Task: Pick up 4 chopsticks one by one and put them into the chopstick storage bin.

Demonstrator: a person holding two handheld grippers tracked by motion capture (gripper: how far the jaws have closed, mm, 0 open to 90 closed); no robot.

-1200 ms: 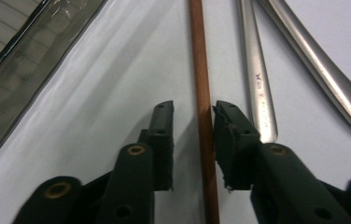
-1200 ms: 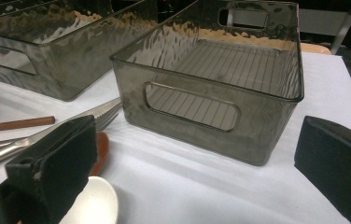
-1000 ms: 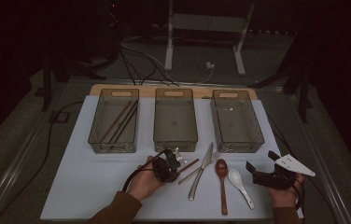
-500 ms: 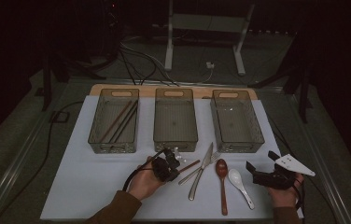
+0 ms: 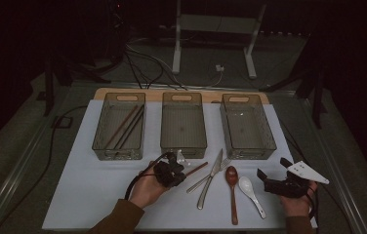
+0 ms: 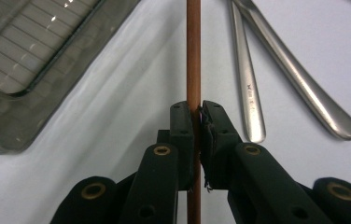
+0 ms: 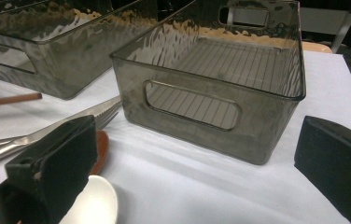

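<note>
Left gripper (image 6: 197, 114) is clamped on a brown chopstick (image 6: 193, 56), its pads pressed against the stick on both sides; in the high view this gripper (image 5: 177, 170) sits just in front of the middle bin (image 5: 183, 141), with the chopstick (image 5: 197, 168) slanting out to its right, low over the white tabletop (image 5: 89, 190). Close beside the stick lie a fork (image 6: 246, 79) and a knife (image 6: 299, 79), both steel, neither touching it. Further right on the tabletop rest a dark wooden spoon (image 5: 232, 187) and a white spoon (image 5: 250, 192). The left bin (image 5: 119, 127) already holds several chopsticks; the right bin (image 5: 247, 127) stands near the cutlery. Right gripper (image 5: 265, 179) rests at the tabletop's right edge, jaws spread wide with nothing between them, well apart from the chopstick.
</note>
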